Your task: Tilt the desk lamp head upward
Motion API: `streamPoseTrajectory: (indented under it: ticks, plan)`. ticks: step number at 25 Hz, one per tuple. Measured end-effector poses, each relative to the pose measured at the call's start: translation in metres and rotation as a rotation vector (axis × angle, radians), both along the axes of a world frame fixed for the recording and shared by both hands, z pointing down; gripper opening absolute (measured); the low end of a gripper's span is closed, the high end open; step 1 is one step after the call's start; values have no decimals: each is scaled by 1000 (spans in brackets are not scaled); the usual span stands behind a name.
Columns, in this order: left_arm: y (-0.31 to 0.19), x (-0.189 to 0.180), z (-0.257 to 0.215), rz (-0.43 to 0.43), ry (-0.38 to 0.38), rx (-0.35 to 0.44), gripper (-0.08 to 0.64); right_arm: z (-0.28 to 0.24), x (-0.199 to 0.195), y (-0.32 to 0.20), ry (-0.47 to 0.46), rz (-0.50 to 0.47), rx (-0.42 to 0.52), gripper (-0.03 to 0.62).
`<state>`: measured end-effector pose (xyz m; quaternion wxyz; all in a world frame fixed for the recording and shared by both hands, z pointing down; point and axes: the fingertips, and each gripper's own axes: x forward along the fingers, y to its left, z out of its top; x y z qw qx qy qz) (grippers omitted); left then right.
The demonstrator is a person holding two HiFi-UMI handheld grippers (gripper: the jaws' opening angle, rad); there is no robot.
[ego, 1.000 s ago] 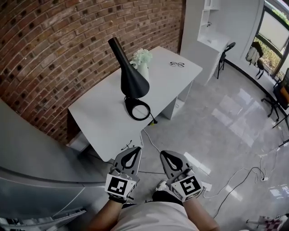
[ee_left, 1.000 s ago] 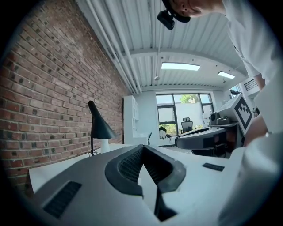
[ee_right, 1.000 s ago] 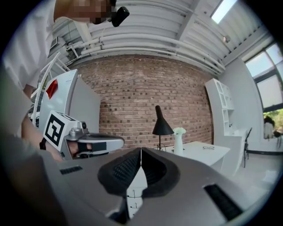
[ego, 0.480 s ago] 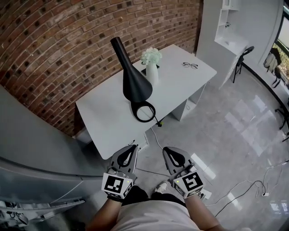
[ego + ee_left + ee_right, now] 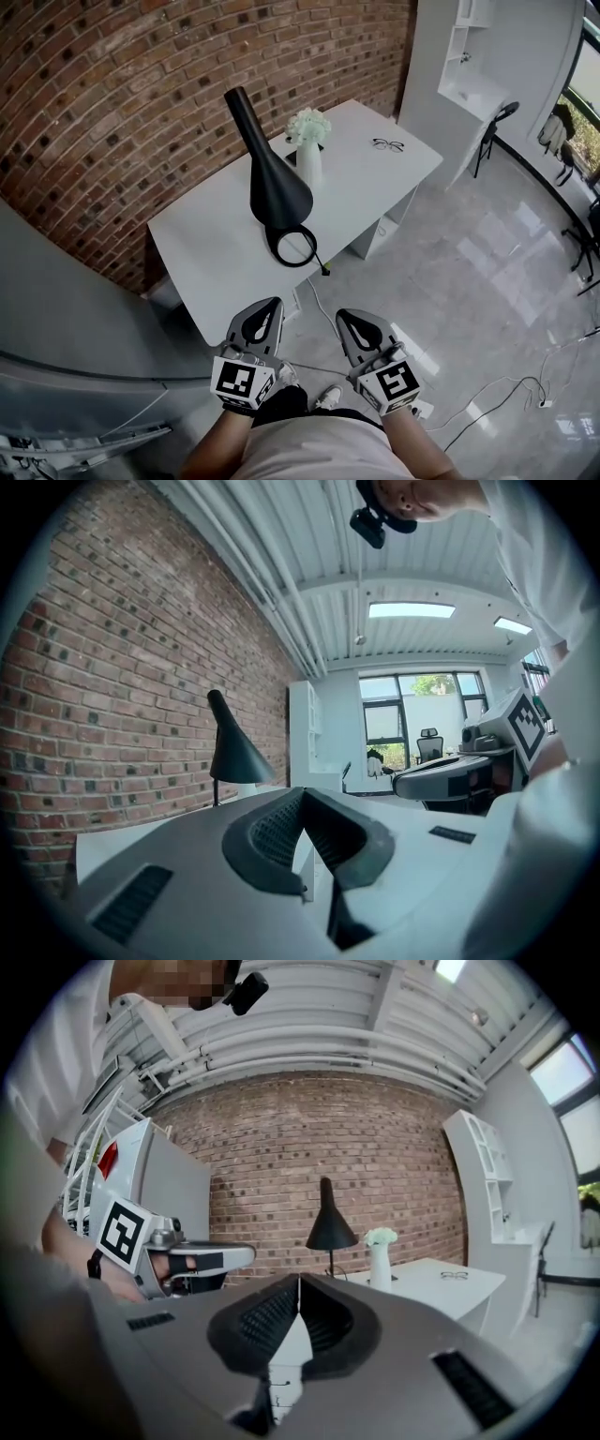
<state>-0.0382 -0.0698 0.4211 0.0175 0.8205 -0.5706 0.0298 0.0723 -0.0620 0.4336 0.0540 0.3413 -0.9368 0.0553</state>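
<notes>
A: Hardly anything has been moved since half a second ago. Both grippers are held just as low, close to the body, and only the desk is shifted slightly leftward in the head view.

B: How are the grippers set?

A: The left gripper [image 5: 265, 319] is closed, its ribbed pads [image 5: 281, 829] pressed together on nothing. The right gripper [image 5: 353, 325] is likewise closed and empty.

B: Where is the lamp found from there?

A: The desk lamp [image 5: 276, 184] is straight ahead, well apart from both grippers, on the white desk [image 5: 202, 248]. Its ring base [image 5: 292, 246] is set near the desk's front edge. The black cone head is tilted, its long axis running from the narrow end, toward the brick wall, down to the wide mouth above the base. The left gripper is judged slightly nearer. A vase [image 5: 308, 161] is placed just behind the lamp, and glasses [image 5: 387, 144] lie toward the far right corner.
</notes>
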Motion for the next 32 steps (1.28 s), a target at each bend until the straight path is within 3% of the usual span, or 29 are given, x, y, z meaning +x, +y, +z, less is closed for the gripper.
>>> streamPoseTrajectory:
  ticks: [13, 32]
  plan:
    - [-65, -29, -8, 82, 42, 55, 8, -4, -39, -42, 71, 55, 6, 18]
    - [-136, -37, 51, 230, 4, 13, 8, 3, -54, -79, 162, 185, -15, 18]
